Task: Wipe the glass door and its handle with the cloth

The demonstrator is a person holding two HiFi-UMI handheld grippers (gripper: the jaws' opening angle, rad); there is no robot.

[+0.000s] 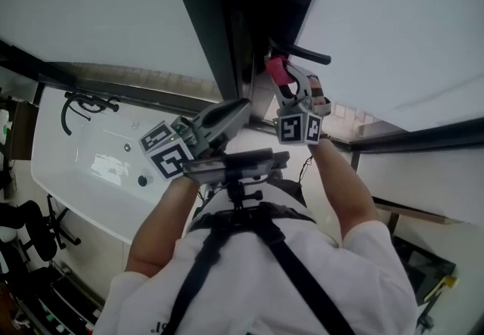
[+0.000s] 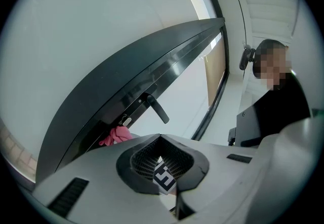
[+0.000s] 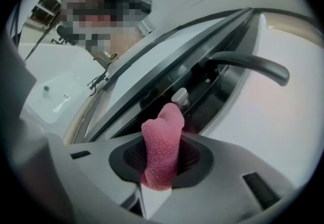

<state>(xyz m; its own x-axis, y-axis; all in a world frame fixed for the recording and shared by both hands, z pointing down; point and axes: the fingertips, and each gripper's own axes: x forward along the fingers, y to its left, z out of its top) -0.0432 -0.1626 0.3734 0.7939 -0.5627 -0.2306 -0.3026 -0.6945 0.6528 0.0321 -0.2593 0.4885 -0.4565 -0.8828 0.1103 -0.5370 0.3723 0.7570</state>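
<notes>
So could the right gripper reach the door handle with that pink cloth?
Probably yes: the right gripper, shut on the pink cloth, sits close beside the black lever handle, with nothing visible between them.

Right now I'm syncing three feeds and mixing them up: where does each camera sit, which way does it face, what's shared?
Head view: on the person's head, facing the dark door frame; forearms, white shirt, left gripper and right gripper show.
Left gripper view: on that gripper, looking along its shut, empty jaws at the handle; no own body shows.
Right gripper view: on that gripper, looking along jaws shut on the pink cloth toward the handle; own body unclear.
Shared: all three show pink cloth and handle.
</notes>
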